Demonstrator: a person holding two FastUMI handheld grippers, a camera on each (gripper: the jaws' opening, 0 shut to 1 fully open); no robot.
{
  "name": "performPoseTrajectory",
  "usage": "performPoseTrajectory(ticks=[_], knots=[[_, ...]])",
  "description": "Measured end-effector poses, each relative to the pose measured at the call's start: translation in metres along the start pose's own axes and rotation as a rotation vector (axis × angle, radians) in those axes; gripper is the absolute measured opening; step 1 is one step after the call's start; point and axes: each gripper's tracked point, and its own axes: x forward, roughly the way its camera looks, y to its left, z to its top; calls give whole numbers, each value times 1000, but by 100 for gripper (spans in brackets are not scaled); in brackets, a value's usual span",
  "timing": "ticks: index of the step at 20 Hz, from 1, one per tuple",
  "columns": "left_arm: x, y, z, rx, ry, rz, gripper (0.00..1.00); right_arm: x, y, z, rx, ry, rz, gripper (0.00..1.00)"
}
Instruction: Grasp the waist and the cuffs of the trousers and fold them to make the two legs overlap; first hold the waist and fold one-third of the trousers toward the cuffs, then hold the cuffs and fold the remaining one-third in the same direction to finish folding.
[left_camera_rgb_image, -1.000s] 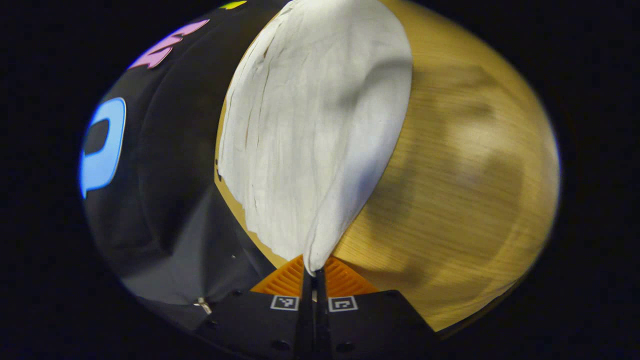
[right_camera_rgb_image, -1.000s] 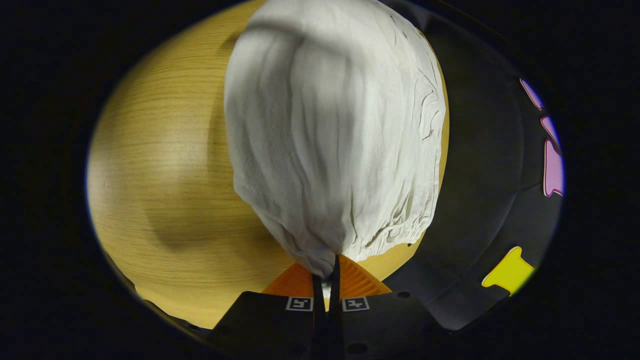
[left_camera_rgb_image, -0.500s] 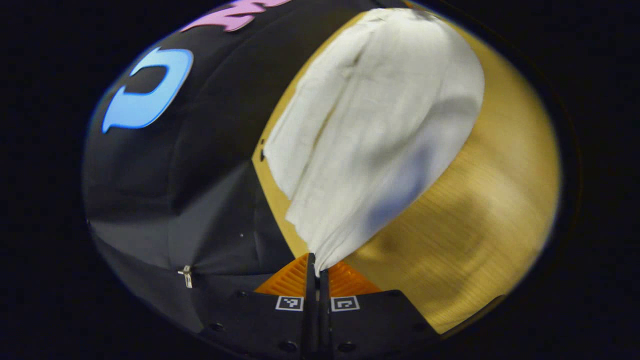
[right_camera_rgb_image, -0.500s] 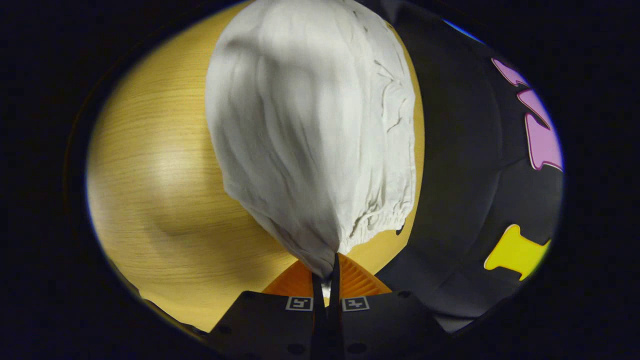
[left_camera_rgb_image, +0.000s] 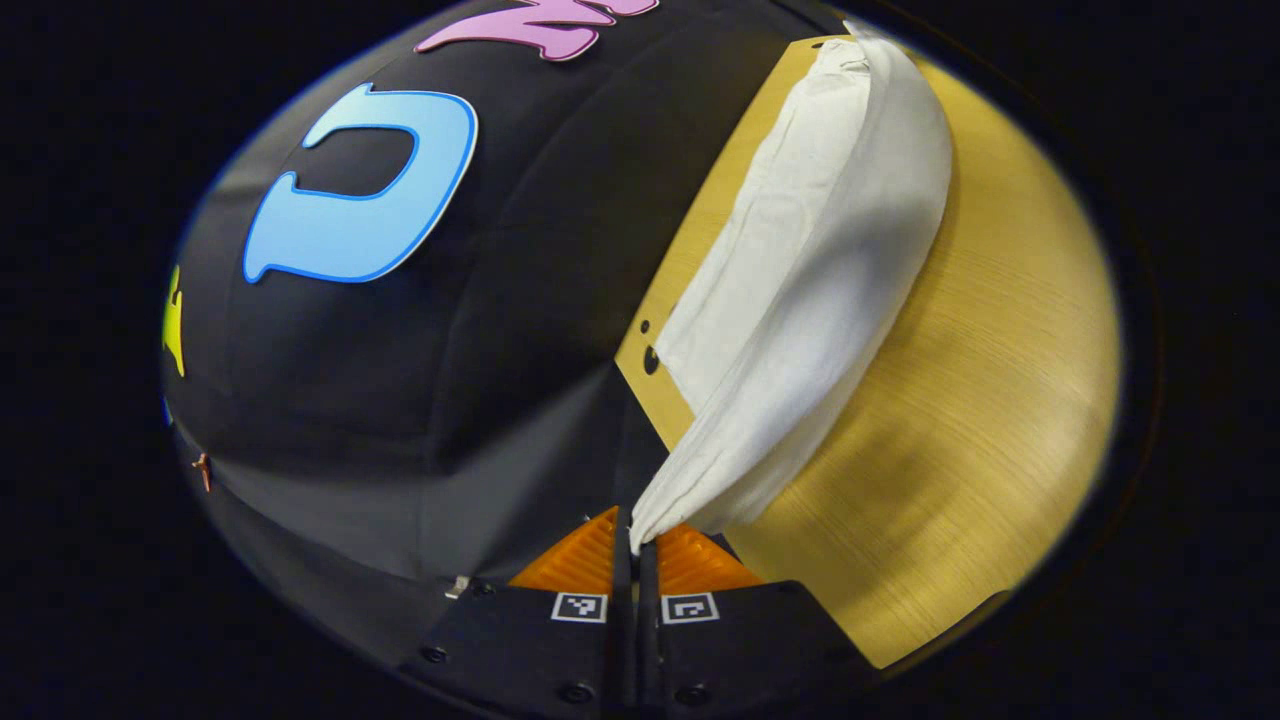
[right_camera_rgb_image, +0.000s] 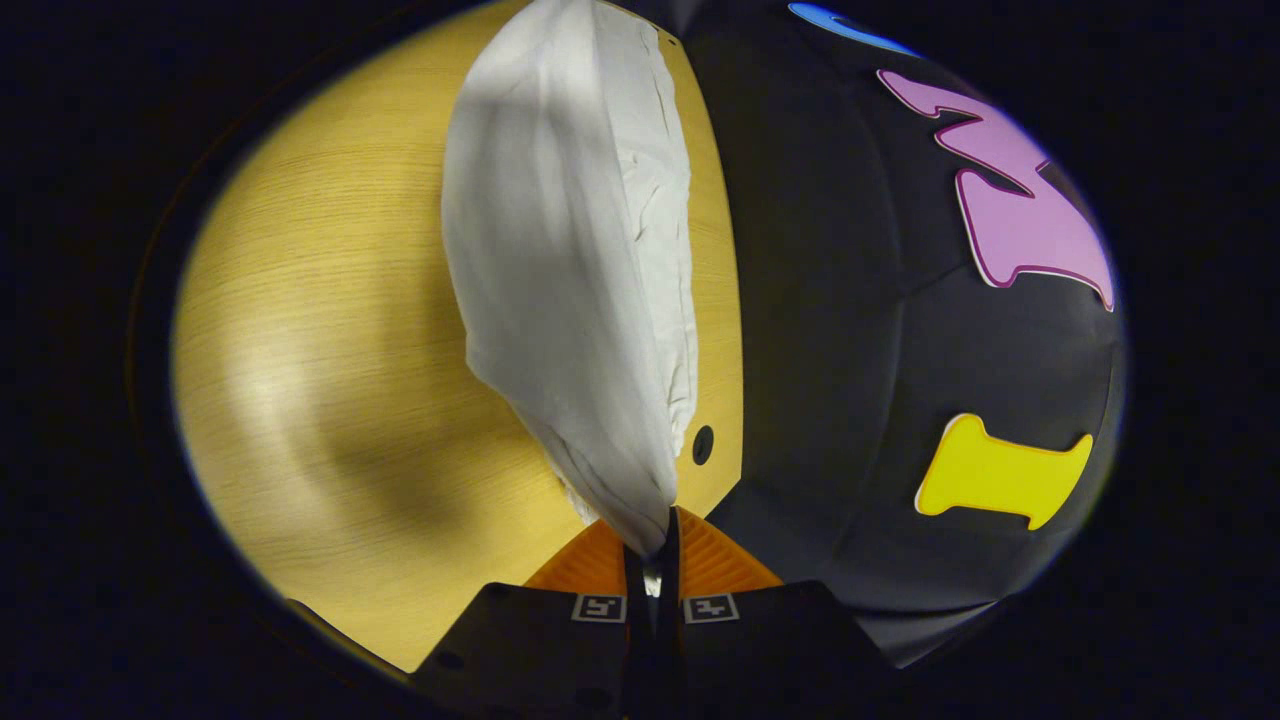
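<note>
Since a second ago both grippers have carried the trousers (left_camera_rgb_image: 800, 300) toward the table's (left_camera_rgb_image: 980, 400) far edge, so the lifted cloth now doubles over the part lying along that edge. Left gripper (left_camera_rgb_image: 634, 545) has its fingers pinched tight on a corner of the white fabric. Right gripper (right_camera_rgb_image: 655, 545) likewise clamps a gathered corner, near a small hole (right_camera_rgb_image: 703, 444) by the table edge.

Worktop: you see a light wood-grain table (left_camera_rgb_image: 980, 400) with soft shadows across it.
Worktop edge: two dark holes (left_camera_rgb_image: 650, 360) sit near it.
Wall: black cloth (right_camera_rgb_image: 850, 330) hangs directly behind.
</note>
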Motion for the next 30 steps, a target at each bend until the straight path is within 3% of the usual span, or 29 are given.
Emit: performPoseTrajectory(ticks=[7,14,17,18,19,20,21,22,23,24,25,26,28,30], knots=[[75,30,30,4,1,9,5,58,-54,17,195,30,-54,6],[156,-37,32,68,45,-101,5,139,-30,28,280,98,7,6],[159,-55,33,54,61,-146,5,147,-17,22,333,145,44,7],[156,-65,33,26,68,-183,6,146,-16,19,343,156,44,1],[152,-71,34,-4,72,-212,9,146,-17,20,368,150,38,20],[147,-76,35,-39,73,-232,7,143,-18,20,412,152,30,22],[141,-82,35,-79,79,-256,30,141,-19,18,475,155,30,28],[136,-86,35,-117,81,-262,34,135,-22,16,539,158,26,37],[127,-87,34,-158,86,-260,49,131,-25,12,607,163,20,53],[123,-88,35,-200,83,-250,64,127,-25,7,678,163,23,63],[112,-85,35,-255,79,-237,80,123,-23,4,758,160,38,92],[102,-85,36,-312,75,-232,95,115,-17,4,844,157,58,92],[82,-83,34,-422,81,-204,95,101,-5,3,1008,158,91,98],[48,-80,31,-578,109,-110,95,90,6,3,1150,148,93,98]])
